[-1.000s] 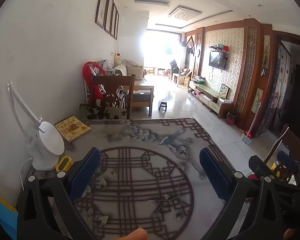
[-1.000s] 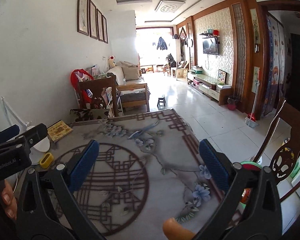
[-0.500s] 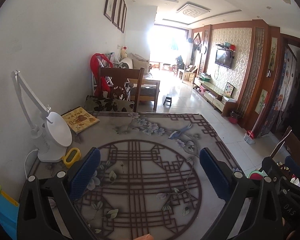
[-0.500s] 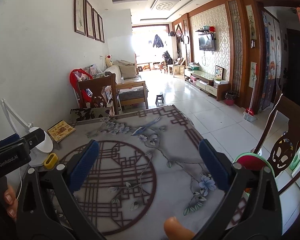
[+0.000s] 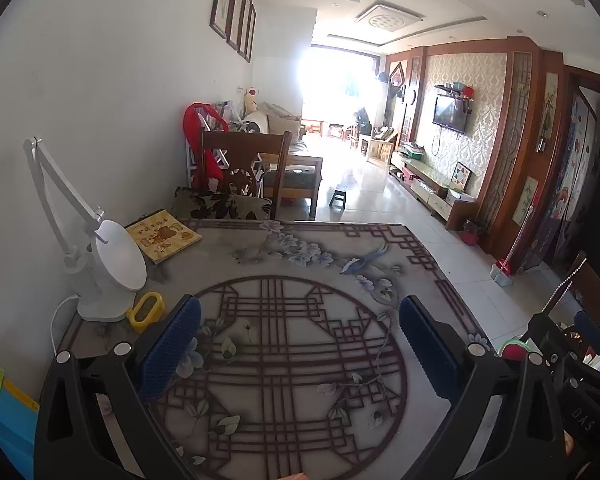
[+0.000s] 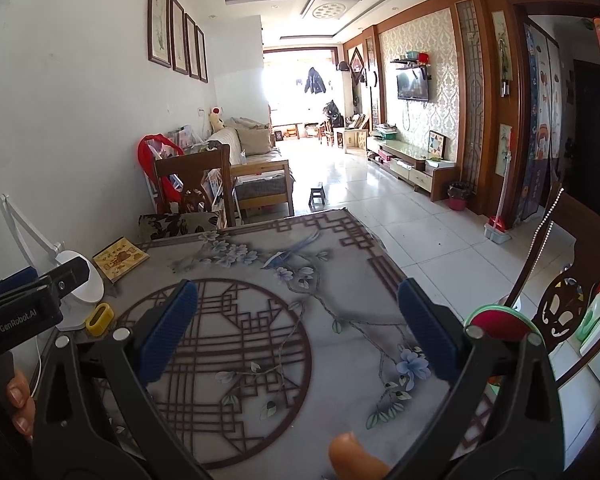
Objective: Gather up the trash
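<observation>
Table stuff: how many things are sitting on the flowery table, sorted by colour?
White: 1, the desk lamp
Yellow: 2, the picture book and the small yellow ring-shaped thing
Total: 3 things on the table. Both claws, left claw and right claw, are open and hold nothing.

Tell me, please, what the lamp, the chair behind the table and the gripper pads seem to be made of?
Lamp: likely matte white plastic, smooth and even.
Chair: dark stained wood with a carved back.
Pads: blue, probably rubber, finely dotted texture.

left gripper (image 5: 300, 344) pulled back, lamp (image 5: 108, 272) fully visible
</observation>
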Available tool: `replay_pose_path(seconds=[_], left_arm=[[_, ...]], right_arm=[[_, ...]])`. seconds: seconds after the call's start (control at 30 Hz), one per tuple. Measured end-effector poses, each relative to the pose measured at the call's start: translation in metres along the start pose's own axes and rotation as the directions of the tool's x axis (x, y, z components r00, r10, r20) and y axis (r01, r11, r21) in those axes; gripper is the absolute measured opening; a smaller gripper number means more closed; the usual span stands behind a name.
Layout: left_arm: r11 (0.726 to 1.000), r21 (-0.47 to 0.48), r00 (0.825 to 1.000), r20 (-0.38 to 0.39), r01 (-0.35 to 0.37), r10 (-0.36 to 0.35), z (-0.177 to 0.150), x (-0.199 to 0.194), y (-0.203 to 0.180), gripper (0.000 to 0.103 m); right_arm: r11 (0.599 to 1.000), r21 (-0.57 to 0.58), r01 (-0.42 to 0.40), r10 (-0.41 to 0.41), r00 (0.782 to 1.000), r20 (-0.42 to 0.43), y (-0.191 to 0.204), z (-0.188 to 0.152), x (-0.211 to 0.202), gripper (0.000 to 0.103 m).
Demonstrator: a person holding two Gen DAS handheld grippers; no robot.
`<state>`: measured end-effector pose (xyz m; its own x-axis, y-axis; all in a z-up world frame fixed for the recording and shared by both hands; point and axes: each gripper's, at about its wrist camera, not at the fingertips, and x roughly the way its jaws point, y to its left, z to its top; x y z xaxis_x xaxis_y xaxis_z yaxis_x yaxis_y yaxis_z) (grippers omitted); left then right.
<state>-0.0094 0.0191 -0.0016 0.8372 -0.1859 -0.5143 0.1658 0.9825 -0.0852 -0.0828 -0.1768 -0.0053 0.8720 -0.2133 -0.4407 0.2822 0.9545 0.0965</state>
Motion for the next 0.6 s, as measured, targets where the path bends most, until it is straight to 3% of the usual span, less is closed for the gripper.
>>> replay_pose_path(seconds=[0.6], left_arm=[[1.000, 0.003, 1.000, -0.009, 0.010, -0.010, -0.003, 0.000, -0.005, 0.095]], right_arm=[[1.000, 0.017, 0.008, -0.008, 1.000, -0.015, -0.017, 0.000, 0.003, 0.099]])
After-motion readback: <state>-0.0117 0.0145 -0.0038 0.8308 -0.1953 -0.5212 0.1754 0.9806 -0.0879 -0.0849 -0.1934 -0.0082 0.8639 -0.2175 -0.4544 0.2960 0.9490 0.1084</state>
